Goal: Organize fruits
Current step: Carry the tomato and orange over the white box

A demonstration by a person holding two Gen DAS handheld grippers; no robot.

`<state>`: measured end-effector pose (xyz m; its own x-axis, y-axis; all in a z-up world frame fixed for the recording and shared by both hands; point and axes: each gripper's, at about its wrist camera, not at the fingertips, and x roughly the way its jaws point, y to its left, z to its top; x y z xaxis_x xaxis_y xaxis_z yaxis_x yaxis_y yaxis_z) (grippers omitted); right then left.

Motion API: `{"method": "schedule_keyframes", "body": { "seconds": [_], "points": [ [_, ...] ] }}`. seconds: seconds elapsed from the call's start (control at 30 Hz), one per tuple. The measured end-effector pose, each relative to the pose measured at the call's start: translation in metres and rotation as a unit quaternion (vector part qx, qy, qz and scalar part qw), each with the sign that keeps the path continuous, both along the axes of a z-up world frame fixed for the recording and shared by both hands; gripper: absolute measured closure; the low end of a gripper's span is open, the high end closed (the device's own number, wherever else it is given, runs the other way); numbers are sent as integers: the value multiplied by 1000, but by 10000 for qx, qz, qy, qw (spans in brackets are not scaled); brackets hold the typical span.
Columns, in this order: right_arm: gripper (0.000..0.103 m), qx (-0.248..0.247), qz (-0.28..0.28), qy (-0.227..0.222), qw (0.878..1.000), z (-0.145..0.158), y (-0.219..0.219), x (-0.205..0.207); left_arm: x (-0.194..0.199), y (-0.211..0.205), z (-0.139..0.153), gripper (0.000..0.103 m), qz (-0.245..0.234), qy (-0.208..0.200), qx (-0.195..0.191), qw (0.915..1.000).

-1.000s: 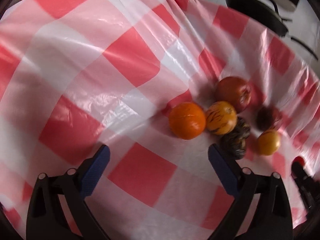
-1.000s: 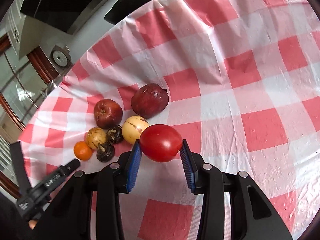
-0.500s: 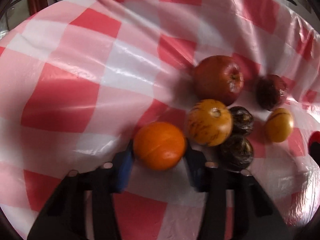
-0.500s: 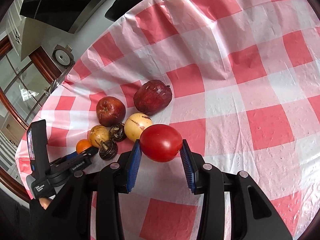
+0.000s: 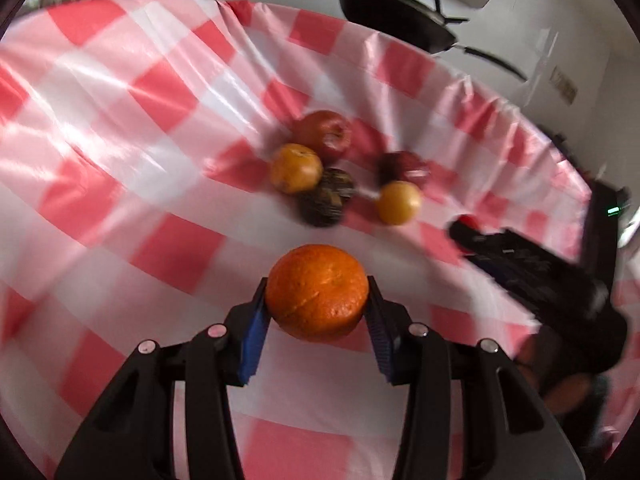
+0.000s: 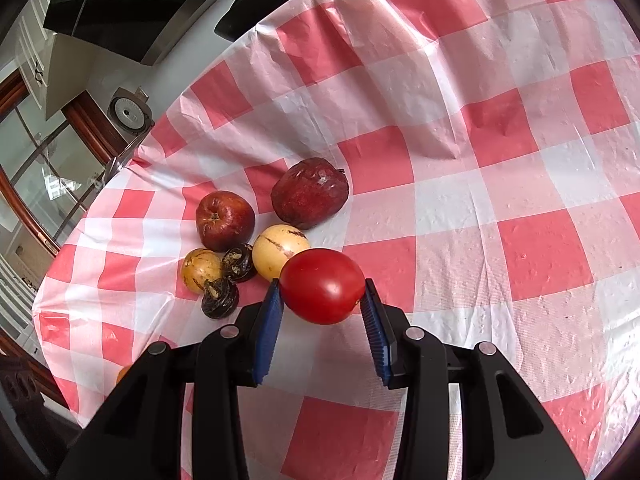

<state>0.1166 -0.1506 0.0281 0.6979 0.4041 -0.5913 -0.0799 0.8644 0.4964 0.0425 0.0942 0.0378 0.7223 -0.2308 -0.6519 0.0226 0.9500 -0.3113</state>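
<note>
Left wrist view: our left gripper (image 5: pixel 317 300) holds the orange (image 5: pixel 317 291), its blue pads (image 5: pixel 253 332) pressed against both flanks of the fruit, above the red-and-white checked tablecloth (image 5: pixel 120 152) that covers the table. At 12 o'clock from the orange we see the blurred cluster of remaining fruit; at 3 o'clock, the dark body of our other gripper enters the view.

Right wrist view: our right gripper (image 6: pixel 322 300) is clamped on the red tomato (image 6: pixel 322 285), pads touching its left and right sides. The cluster lies at 10 to 11 o'clock from the tomato. It comprises a pale yellow striped fruit (image 6: pixel 280 254) just beside the tomato, a wrinkled dark red fruit (image 6: pixel 310 192) at 12 o'clock from that, a red apple (image 6: pixel 224 220), a smaller yellow striped fruit (image 6: pixel 201 270) and two shrivelled dark fruits (image 6: pixel 239 262), one (image 6: pixel 219 298) nearer the gripper. The apple, the smaller yellow fruit and the dark fruits lie close together, touching or nearly so.
</note>
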Motion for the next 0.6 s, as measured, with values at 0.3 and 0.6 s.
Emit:
{"method": "schedule_keyframes", "body": {
  "seconds": [0.3, 0.6],
  "points": [
    [63, 109, 57, -32, 9999, 1, -2, 0, 10, -5, -4, 58, 70, -2, -126, 9999],
    [63, 324, 1, -263, 9991, 7, -11, -17, -10, 7, 1, 57, 495, -334, 41, 9982]
  ]
}}
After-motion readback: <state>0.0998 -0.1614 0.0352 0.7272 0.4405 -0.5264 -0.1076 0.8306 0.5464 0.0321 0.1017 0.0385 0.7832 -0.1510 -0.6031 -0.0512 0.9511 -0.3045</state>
